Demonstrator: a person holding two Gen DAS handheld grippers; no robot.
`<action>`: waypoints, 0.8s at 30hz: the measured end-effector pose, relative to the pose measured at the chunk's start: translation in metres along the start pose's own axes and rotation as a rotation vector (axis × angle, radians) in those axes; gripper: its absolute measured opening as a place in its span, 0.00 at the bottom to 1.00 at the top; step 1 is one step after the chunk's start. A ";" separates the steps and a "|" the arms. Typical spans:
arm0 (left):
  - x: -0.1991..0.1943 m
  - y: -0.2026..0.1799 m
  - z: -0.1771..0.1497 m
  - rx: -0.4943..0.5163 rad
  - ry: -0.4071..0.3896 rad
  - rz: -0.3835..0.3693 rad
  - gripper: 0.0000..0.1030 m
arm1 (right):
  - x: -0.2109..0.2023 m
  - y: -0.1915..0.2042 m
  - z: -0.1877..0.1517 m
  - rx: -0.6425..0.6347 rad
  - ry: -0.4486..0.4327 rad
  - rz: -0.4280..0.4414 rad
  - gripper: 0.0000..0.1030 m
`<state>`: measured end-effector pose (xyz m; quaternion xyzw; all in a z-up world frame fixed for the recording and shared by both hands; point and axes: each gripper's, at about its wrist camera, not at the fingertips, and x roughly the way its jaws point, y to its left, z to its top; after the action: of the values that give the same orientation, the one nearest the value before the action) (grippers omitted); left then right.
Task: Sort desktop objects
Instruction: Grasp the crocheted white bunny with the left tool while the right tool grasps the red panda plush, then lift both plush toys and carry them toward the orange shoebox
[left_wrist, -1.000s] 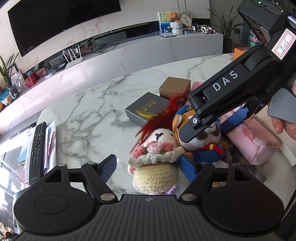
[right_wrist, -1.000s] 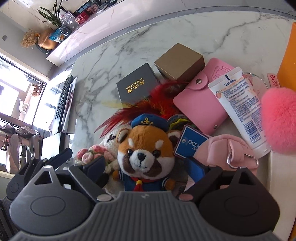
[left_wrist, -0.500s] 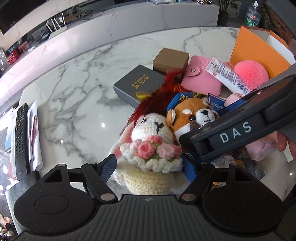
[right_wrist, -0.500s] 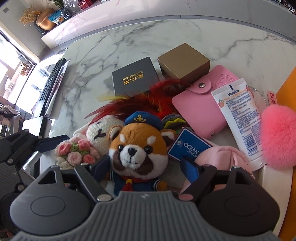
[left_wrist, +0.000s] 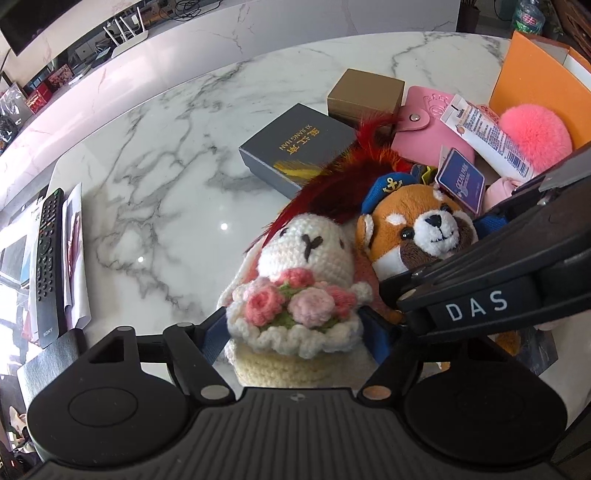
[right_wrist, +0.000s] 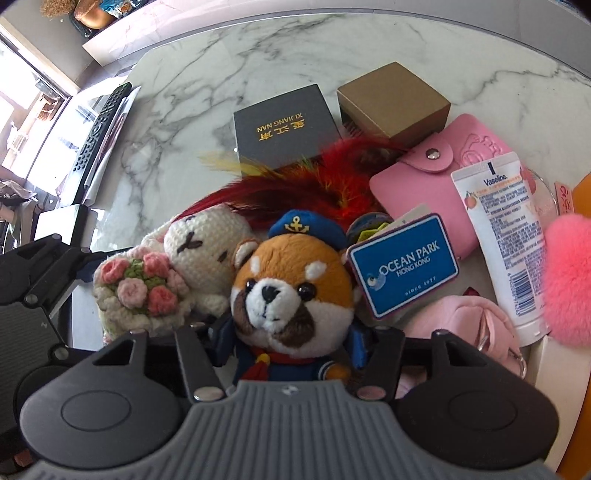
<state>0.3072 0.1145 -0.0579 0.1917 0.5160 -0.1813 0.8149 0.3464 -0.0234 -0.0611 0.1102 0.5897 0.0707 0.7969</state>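
My left gripper is shut on a crocheted white bunny with a pink flower bouquet, its blue pads pressed against the base. The bunny also shows in the right wrist view. My right gripper is shut on a red panda plush in a blue sailor cap, held at its body. The plush also shows in the left wrist view, with the right gripper's black body crossing in front of it. The two toys touch side by side.
On the marble table lie a grey gift box, brown box, red feathers, pink wallet, Vaseline tube, pink pompom, pink pouch and orange box. A remote lies left.
Both grippers have closed in on the toys: the left jaws now press the bunny's base and the right jaws the panda's body. Both cameras now look down more steeply and closer.
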 end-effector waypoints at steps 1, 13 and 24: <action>-0.002 0.000 0.001 0.000 -0.002 0.006 0.64 | -0.001 -0.001 0.000 0.006 -0.004 0.004 0.55; -0.012 0.002 -0.008 -0.046 -0.026 0.022 0.54 | -0.018 -0.009 -0.005 0.044 -0.038 0.063 0.50; -0.055 0.009 -0.031 -0.165 -0.124 -0.005 0.54 | -0.056 -0.030 -0.017 0.098 -0.096 0.230 0.50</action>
<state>0.2652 0.1432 -0.0186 0.1109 0.4781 -0.1518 0.8580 0.3127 -0.0645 -0.0219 0.2191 0.5372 0.1273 0.8045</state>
